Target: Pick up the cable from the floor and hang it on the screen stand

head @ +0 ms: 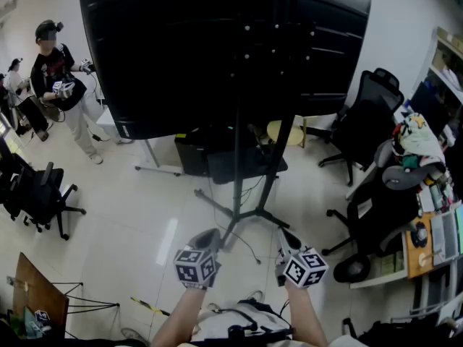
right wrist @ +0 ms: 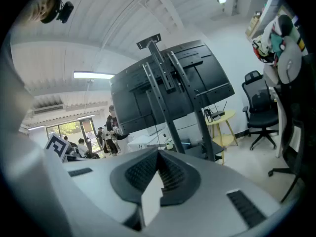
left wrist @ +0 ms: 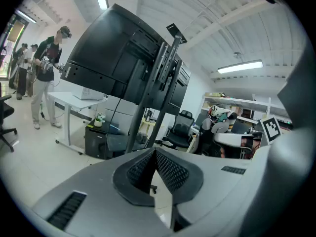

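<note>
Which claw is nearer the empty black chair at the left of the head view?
Left. The left claw is well right of the black chair; the right claw is farther right still, beyond the left one.

Screen (head: 217, 49) top cut by head view's upper edge, my left forearm (head: 176, 315) and right forearm (head: 307, 318) cut at its lower edge, thin cable (head: 251, 250) beside screen stand (head: 236, 179) foot too fine, I cannot trace its ends, clutter on right desk (head: 414, 259) too small to name

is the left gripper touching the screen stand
Apart. Left gripper view: the left gripper is shut on nothing, and the stand rises well beyond it.
</note>
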The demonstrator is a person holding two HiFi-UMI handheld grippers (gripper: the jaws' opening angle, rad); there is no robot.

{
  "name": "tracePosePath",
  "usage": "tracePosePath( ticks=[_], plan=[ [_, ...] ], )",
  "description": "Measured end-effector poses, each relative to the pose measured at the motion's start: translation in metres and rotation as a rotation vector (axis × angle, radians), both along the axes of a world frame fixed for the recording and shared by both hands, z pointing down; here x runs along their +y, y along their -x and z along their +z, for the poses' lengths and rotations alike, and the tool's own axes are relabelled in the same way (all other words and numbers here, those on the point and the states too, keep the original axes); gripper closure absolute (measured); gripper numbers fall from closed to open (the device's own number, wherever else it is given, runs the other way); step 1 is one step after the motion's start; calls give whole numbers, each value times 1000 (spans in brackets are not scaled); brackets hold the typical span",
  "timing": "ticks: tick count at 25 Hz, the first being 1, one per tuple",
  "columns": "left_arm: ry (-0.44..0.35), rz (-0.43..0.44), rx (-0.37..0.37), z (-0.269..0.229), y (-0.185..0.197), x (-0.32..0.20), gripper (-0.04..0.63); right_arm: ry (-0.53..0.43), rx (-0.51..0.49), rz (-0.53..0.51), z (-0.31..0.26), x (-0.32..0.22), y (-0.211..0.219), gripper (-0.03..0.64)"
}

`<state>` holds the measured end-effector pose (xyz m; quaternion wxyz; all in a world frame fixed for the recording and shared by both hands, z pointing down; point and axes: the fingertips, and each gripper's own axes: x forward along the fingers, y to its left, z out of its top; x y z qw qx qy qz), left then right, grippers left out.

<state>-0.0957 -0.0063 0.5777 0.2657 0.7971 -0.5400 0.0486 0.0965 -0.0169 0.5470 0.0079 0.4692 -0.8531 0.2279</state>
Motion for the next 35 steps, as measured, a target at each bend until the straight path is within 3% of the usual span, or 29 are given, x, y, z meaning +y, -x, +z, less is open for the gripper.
tracePosePath(
  ticks=[12, 18, 31, 35],
  plan=[
    [34, -31, -34, 16, -46, -34, 592, 12, 66, -58, 16, -34, -40, 614],
    [55, -43, -48, 29, -64, -39, 592, 49, 4, -129, 29, -45, -46, 614],
    [92, -78, -36, 54, -39, -98, 592, 108, -30, -202, 45, -102, -13, 614],
    [89, -87, -87, 73, -17, -133, 592, 104, -7, -221, 45, -126, 9, 614]
  ],
)
